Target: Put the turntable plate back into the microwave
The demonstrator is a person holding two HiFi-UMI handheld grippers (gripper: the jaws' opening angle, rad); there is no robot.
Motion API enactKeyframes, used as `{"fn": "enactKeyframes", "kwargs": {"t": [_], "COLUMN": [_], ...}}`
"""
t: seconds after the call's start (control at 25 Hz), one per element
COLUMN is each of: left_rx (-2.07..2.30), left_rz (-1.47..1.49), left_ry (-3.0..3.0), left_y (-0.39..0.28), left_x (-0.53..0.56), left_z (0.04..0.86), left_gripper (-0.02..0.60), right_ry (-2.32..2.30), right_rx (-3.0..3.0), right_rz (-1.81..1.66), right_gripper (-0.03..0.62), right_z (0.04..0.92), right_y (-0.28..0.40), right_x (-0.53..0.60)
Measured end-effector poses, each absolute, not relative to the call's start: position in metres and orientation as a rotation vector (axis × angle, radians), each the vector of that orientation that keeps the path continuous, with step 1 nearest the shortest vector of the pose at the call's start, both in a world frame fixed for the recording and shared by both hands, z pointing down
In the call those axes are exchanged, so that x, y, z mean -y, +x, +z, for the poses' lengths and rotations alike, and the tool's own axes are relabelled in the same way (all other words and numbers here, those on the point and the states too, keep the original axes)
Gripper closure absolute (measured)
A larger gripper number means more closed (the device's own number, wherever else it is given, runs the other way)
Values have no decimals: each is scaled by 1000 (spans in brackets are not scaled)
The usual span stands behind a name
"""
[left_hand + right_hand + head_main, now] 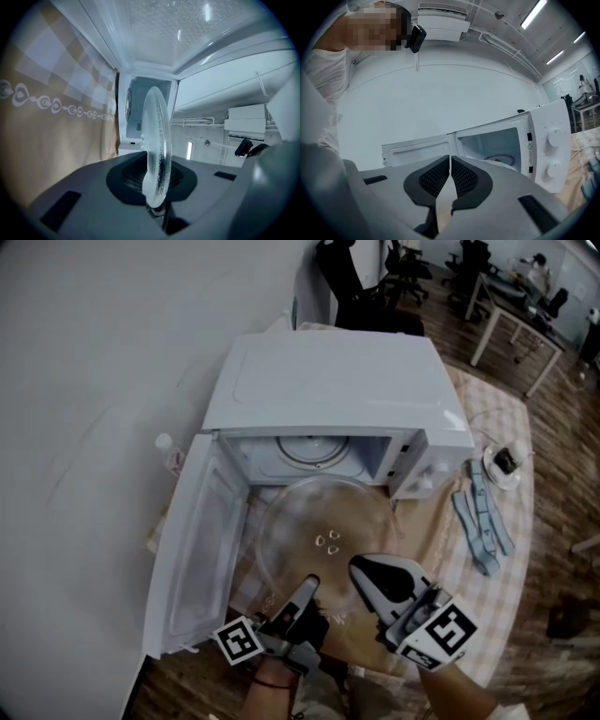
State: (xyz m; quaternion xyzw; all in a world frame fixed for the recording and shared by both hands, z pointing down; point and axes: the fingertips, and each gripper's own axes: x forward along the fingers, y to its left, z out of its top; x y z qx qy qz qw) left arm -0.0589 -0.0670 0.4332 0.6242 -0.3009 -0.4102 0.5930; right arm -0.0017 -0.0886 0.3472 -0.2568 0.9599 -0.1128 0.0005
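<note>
The clear glass turntable plate (323,531) hangs level just in front of the open white microwave (328,390), whose door (192,559) swings out to the left. My left gripper (307,589) is shut on the plate's near rim. In the left gripper view the plate (157,140) stands edge-on between the jaws of that gripper (157,187), pointing at the cavity (140,117). My right gripper (364,570) sits over the plate's near right edge, shut with nothing between its pads (450,173); it faces the microwave (520,150).
A roller ring (314,451) lies on the cavity floor. The microwave stands on a checked tablecloth (487,606). To its right are a blue strap (483,526) and a small white dish (503,465). A bottle (172,454) is left of the door. Office chairs (375,277) stand behind.
</note>
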Motion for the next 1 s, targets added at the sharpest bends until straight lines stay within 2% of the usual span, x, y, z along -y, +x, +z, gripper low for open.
{"fn": "enactKeyframes", "kwargs": {"t": [1.0], "left_rx": [702], "left_rz": [-1000], "left_ry": [1447], "left_y": [-73], "left_x": [140], "left_z": [440], "left_gripper": [551], "right_ry": [-828], "right_rx": [-3006], "right_rz": [-362], "right_gripper": [559], "right_z": [364], "right_y": [-15], "right_x": [127]}}
